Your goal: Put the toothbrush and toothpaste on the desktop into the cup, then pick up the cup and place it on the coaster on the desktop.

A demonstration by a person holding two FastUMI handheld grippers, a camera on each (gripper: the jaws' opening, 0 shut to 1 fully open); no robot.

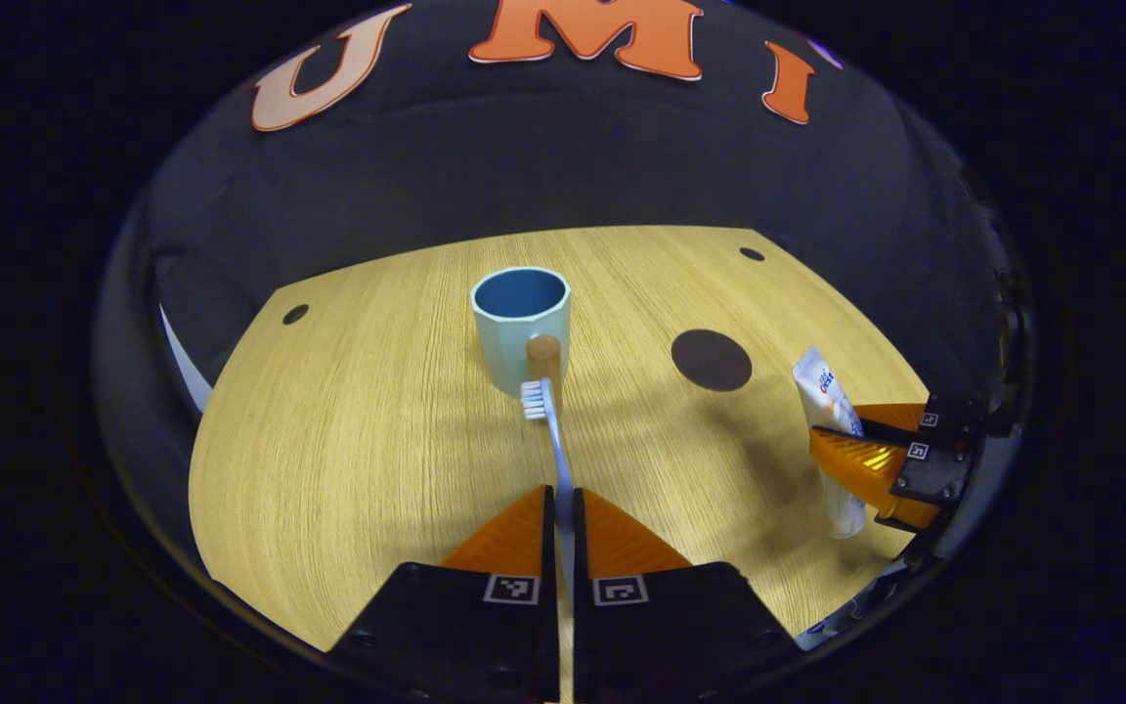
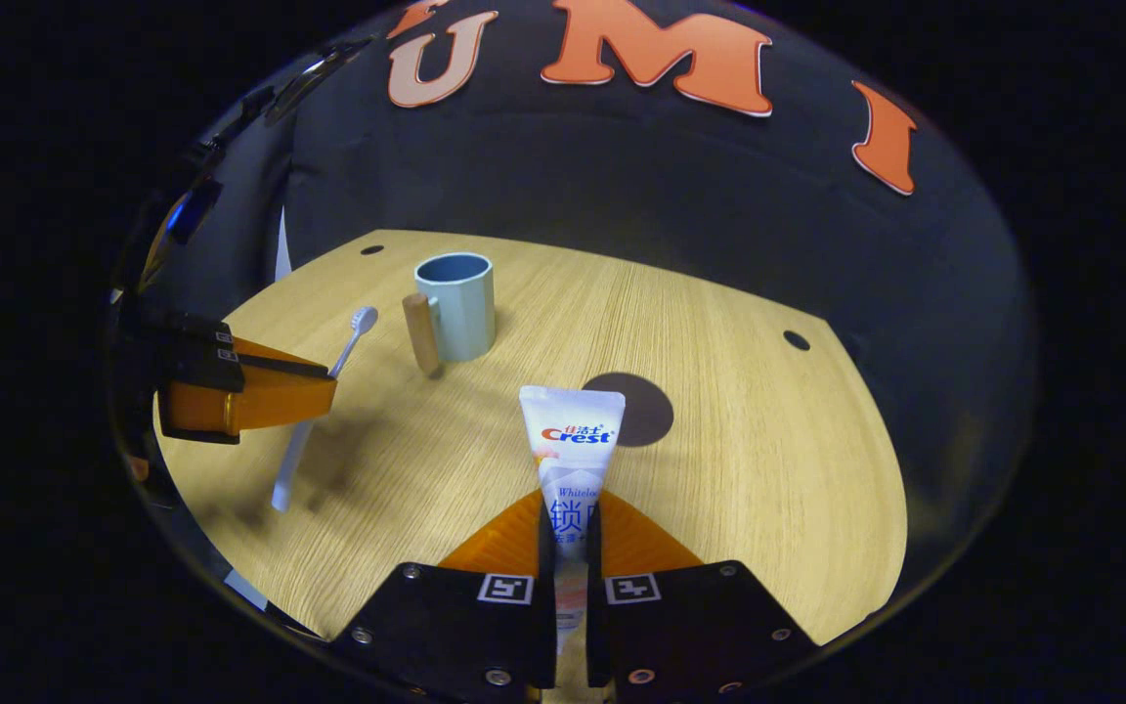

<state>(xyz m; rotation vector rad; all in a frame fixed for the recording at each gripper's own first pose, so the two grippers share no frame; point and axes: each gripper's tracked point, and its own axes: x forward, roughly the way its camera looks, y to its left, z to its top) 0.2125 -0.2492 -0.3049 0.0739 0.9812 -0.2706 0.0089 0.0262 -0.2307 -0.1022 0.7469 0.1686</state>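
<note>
Light wooden worktop (image 1: pixel 358 469): left claw (image 1: pixel 564 508) is gripping the blue-handled toothbrush (image 1: pixel 553 430), right claw (image 2: pixel 569 533) the white toothpaste tube (image 2: pixel 571 440); advice: centre each over the pale-blue wooden-handled cup (image 1: pixel 521 328) before releasing.

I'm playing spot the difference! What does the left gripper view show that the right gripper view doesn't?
Left gripper view: a close look down the toothbrush, pinched between the fingers of the left gripper, its bristle head pointing at the cup, whose wooden handle faces the camera.
Right gripper view: the printed front of the toothpaste, pinched by the right gripper, and the toothbrush seen from the side at full length.
Both: the cup, the dark round coaster, the wooden desktop, and both held items.
</note>
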